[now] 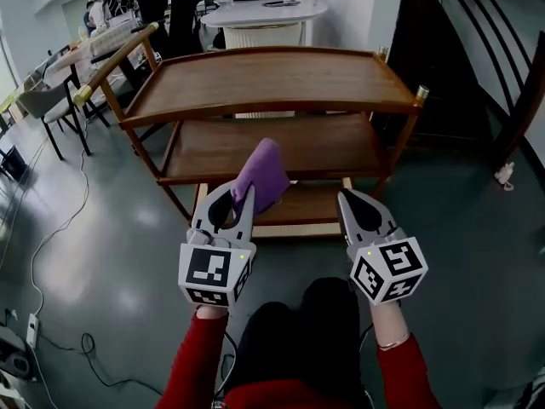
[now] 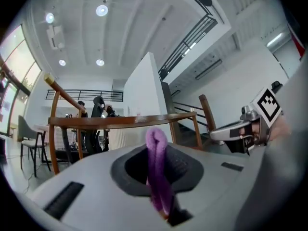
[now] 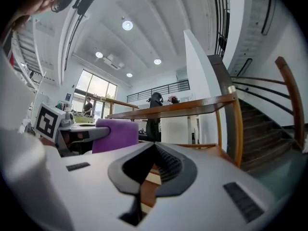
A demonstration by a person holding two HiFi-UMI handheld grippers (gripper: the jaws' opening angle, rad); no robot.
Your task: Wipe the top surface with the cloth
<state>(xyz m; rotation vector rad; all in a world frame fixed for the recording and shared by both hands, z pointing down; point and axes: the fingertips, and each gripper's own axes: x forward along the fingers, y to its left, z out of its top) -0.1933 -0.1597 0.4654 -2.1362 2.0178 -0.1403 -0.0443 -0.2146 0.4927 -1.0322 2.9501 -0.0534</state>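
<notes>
While the person faces the wooden cart (image 1: 255, 156), the cloth (image 1: 262, 173) sits in the left gripper (image 1: 241, 192), held in the air short of the cart and clear of its top surface (image 1: 272, 79).

Cloth: purple, soft, fuzzy nap, folded over on itself into a thick flap with a rounded upper end. Left gripper clamped on its lower end; in the left gripper view the fold fills the gap between the jaws.

Right gripper (image 1: 347, 198): jaws pressed together, nothing between them, level with the left and just beside it.

Edges and room: top surface is a long tray with a low raised rim all round, brass-capped posts at the right corners, and a handle bar (image 1: 115, 58) rising at the left end. Wood shows from rim to rim. Two lower shelves beneath. Grey floor lies open to the left, with a cable (image 1: 51, 228) trailing across it; dark stairs (image 1: 502, 49) close in on the right.

Orientation: cloth's long axis runs from the jaws up and away towards the cart, tilted slightly right. Cart's long axis runs left to right.
</notes>
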